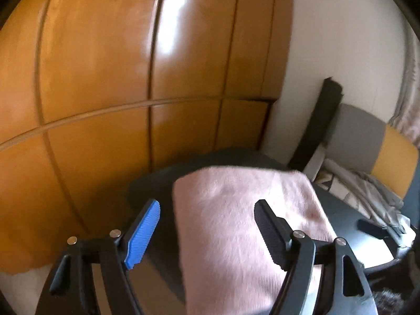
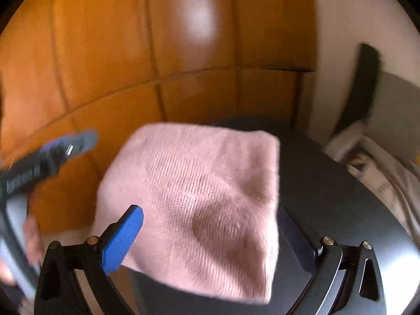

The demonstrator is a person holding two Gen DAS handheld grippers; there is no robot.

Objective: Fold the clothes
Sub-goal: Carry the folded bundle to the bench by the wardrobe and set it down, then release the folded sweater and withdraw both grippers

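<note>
**Pink knit cloth: folded, both jaws off it**

Pink knit cloth [image 2: 194, 204] lay under me as a thick, squarish folded stack. My right gripper [image 2: 223, 233] stood wide open, blue pad on one side of the stack, the other finger out past its far edge; nothing pinched. My left gripper [image 1: 210, 233] was wide open too, its blue pad hanging clear of the cloth's edge and its black pad over the knit; I could not tell whether that pad touched it. No fabric clamped in either.

The stack sat on the dark round table [image 2: 328, 178], overhanging the rim on the side toward the wooden wardrobe [image 1: 105, 65]. From the right wrist view the left gripper showed at the frame edge, blurred, off to the side of the cloth.

Judgement: this piece looked done. Edges roughly square, no loose sleeve or corner visible. A crumpled pale pile of fabric [image 1: 362, 189] lay beyond the table by the grey and yellow chair [image 1: 393, 157]; probably more to fold there, though I could not make out what it was.
</note>
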